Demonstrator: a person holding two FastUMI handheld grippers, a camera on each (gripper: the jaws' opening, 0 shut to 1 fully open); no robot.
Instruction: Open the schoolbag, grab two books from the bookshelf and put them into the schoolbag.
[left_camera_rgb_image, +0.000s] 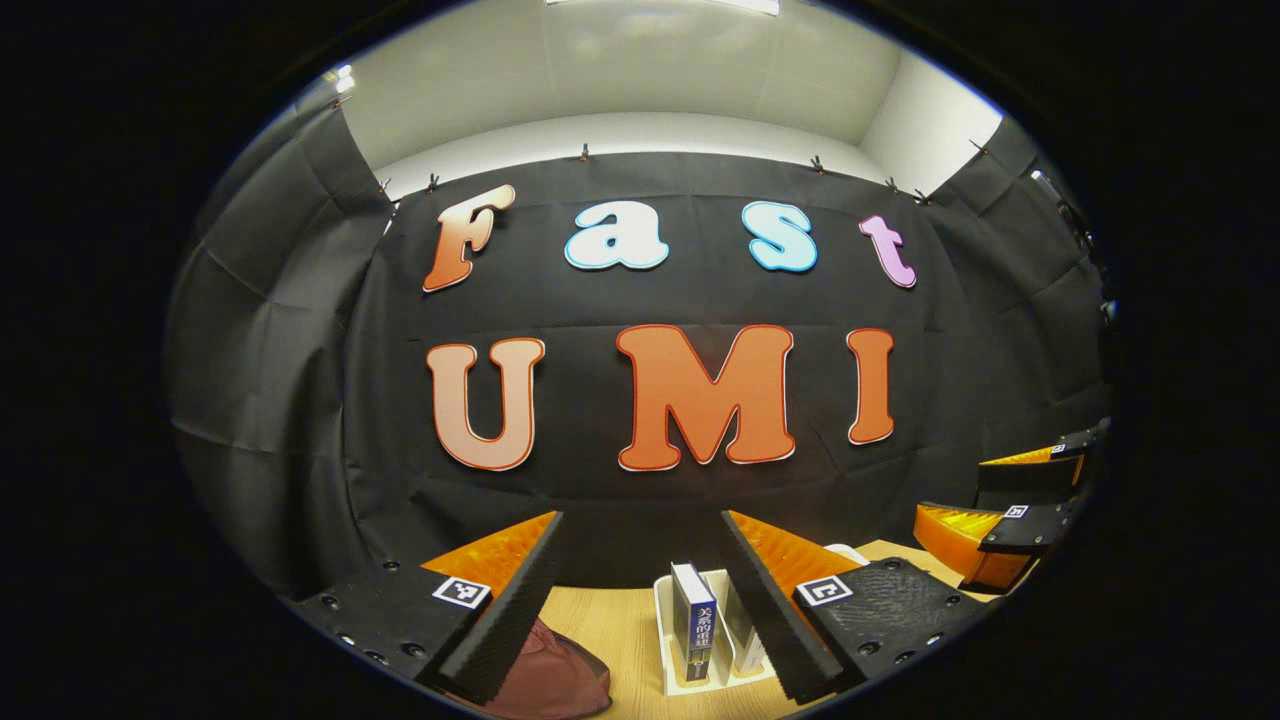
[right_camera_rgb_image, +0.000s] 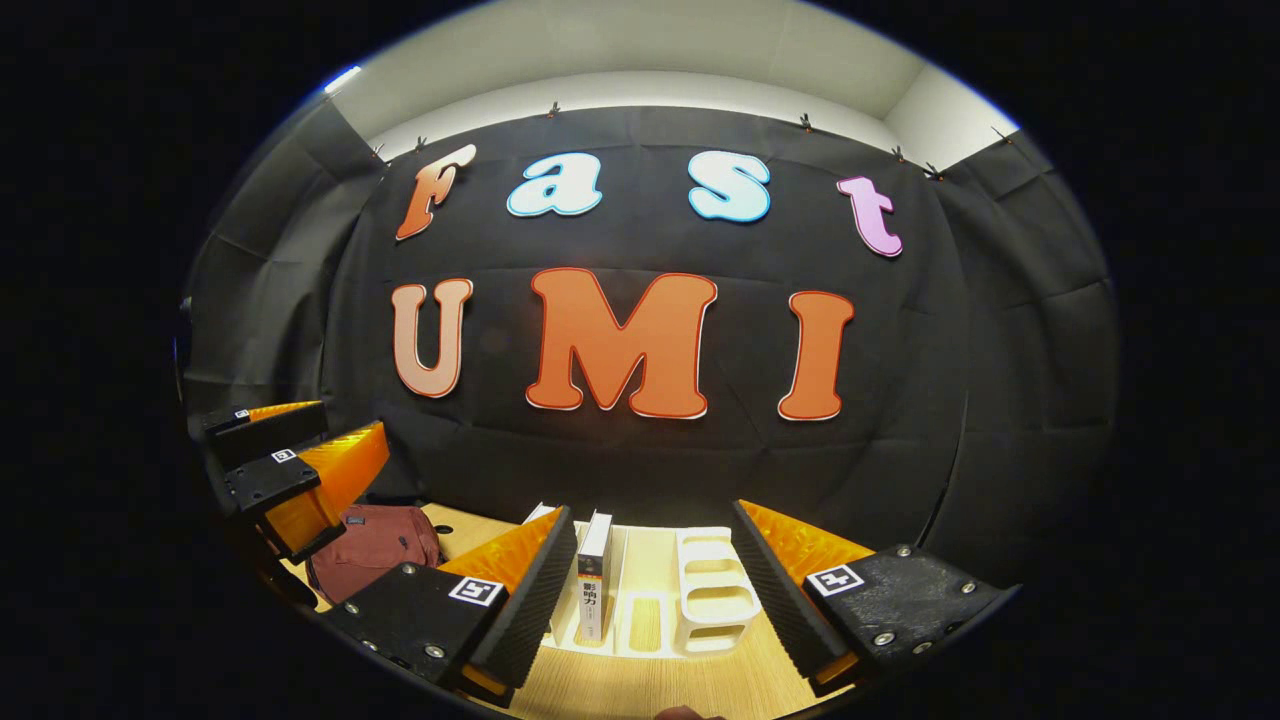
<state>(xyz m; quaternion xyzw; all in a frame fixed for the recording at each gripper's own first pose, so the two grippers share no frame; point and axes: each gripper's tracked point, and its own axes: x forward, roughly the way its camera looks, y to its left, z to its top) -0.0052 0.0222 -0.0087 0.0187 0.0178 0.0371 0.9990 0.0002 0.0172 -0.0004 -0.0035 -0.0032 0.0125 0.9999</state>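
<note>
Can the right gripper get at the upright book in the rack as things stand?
Probably yes: the right gripper is open, the book stands upright in the white rack just ahead between its fingers, and nothing lies between them.

Wooden table (right_camera_rgb_image: 640, 690) carries white bookshelf (right_camera_rgb_image: 705, 590); maroon schoolbag (right_camera_rgb_image: 375, 545) alongside.

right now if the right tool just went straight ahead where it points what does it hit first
Most likely the white bookshelf on the table: it sits between the open fingers of the right tool, with an upright book just left of centre. Depth is hard to judge; the book could touch first.
</note>
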